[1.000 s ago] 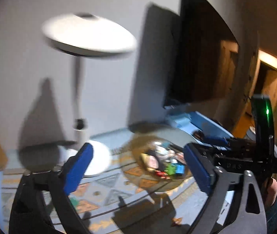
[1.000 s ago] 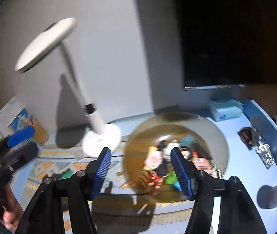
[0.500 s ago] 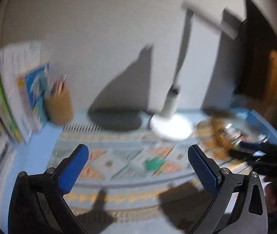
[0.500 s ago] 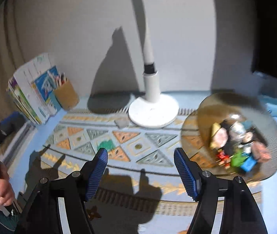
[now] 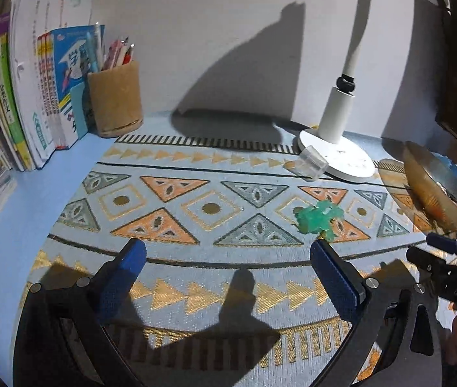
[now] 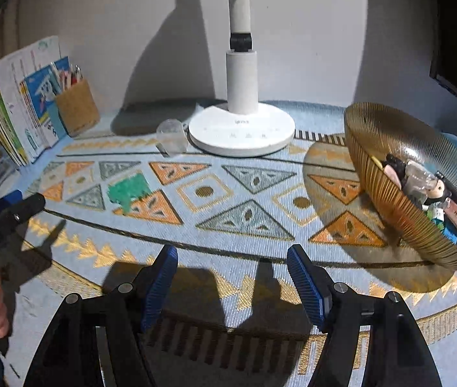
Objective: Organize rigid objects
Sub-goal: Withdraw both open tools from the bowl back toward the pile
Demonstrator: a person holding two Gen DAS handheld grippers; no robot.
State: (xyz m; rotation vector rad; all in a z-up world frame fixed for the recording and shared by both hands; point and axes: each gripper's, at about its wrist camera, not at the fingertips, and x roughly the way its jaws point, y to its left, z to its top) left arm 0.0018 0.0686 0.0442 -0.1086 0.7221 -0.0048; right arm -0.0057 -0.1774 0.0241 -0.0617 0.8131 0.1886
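Note:
A small green toy (image 5: 318, 216) lies on the patterned mat (image 5: 196, 225), just ahead of my left gripper's right finger; it also shows in the right wrist view (image 6: 128, 191). A small clear box (image 5: 311, 163) rests against the lamp base; it shows too in the right wrist view (image 6: 172, 135). An amber ribbed bowl (image 6: 386, 193) holds several small toys at the right; its edge shows in the left wrist view (image 5: 434, 190). My left gripper (image 5: 228, 277) is open and empty above the mat. My right gripper (image 6: 232, 280) is open and empty above the mat.
A white desk lamp (image 6: 242, 125) stands at the back of the mat. A brown pen holder (image 5: 114, 98) and upright books (image 5: 28, 90) stand at the back left. The blue tabletop (image 5: 19, 213) surrounds the mat.
Both grippers have swung left and tilted down from the bowl and wall toward the mat. The green toy and clear box have come into plain view. Both stay open.

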